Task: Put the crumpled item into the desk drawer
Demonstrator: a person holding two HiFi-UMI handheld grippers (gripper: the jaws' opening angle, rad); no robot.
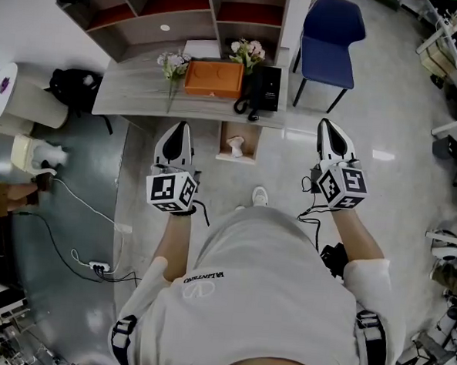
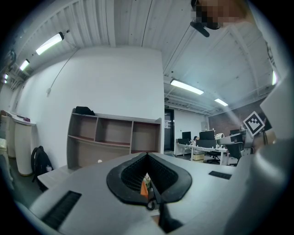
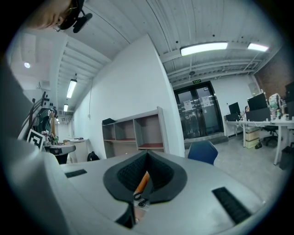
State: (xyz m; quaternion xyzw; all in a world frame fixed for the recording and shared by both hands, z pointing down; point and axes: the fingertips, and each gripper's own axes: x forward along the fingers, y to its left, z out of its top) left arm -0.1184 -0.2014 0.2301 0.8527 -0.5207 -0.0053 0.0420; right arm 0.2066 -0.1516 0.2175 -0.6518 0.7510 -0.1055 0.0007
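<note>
Facing the desk, the person is holding both grippers roughly level and pointing them at it, well short of its front edge. The left gripper is showing its jaws pressed together on nothing, and the right gripper is looking the same. Each gripper view is showing only a sliver of the orange box past the closed tips.

The crumpled item – a small white lump with no clear long axis – is sitting inside the open drawer, which is jutting from under the desk toward the person. It is lying ahead of and between the two grippers, lower than both and nearer the left one, off to that gripper's right. Judging from this, the item is already in place, and pushing the drawer shut is falling to the left gripper.
</note>
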